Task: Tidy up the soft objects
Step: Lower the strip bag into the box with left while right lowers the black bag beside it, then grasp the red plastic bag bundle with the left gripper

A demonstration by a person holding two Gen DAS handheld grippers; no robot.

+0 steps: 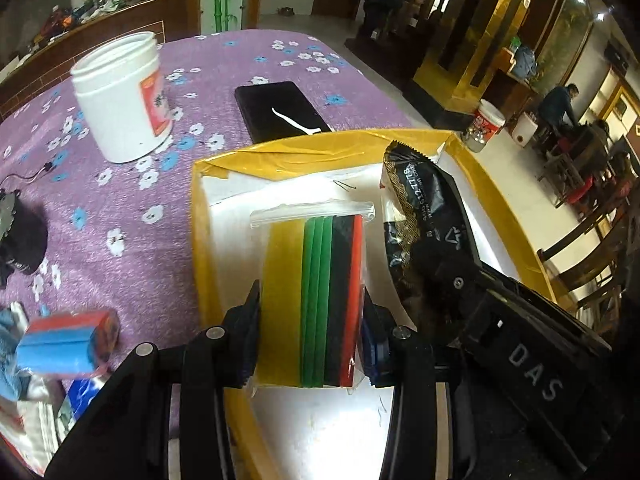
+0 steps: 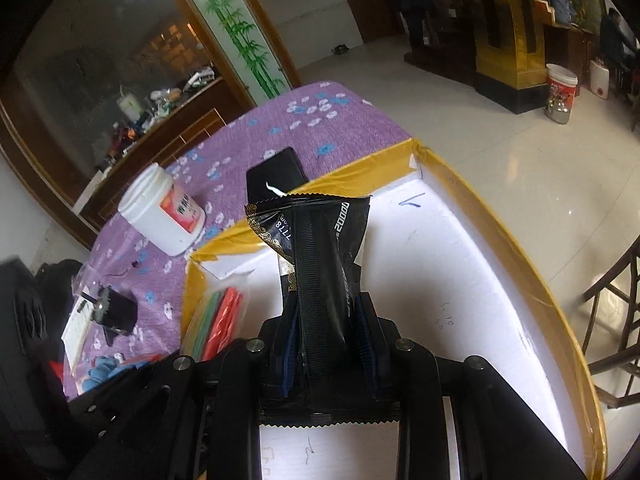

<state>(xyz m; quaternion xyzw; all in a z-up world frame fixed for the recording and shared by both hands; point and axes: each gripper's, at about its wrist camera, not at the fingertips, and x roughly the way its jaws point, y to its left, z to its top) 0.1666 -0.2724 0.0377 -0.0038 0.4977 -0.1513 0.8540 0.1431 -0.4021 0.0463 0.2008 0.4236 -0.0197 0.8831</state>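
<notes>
My left gripper (image 1: 310,312) is shut on a clear zip bag of coloured foam sheets (image 1: 316,296), striped yellow, green, black and red, held over the white box (image 1: 224,240) with yellow taped edges. My right gripper (image 2: 328,336) is shut on a black foil snack packet (image 2: 320,264), which stands up between the fingers above the same box (image 2: 500,280). In the left wrist view the black packet (image 1: 416,232) and the right gripper's body appear just right of the foam bag. The foam sheets (image 2: 218,316) show at the box's left side in the right wrist view.
A purple flowered tablecloth (image 1: 132,208) covers the table. On it stand a white open jar (image 1: 124,96), a black phone (image 1: 280,108), a small black motor-like object (image 1: 20,236) and a blue and red sponge block (image 1: 68,340). Wooden chairs (image 2: 616,312) stand right of the box.
</notes>
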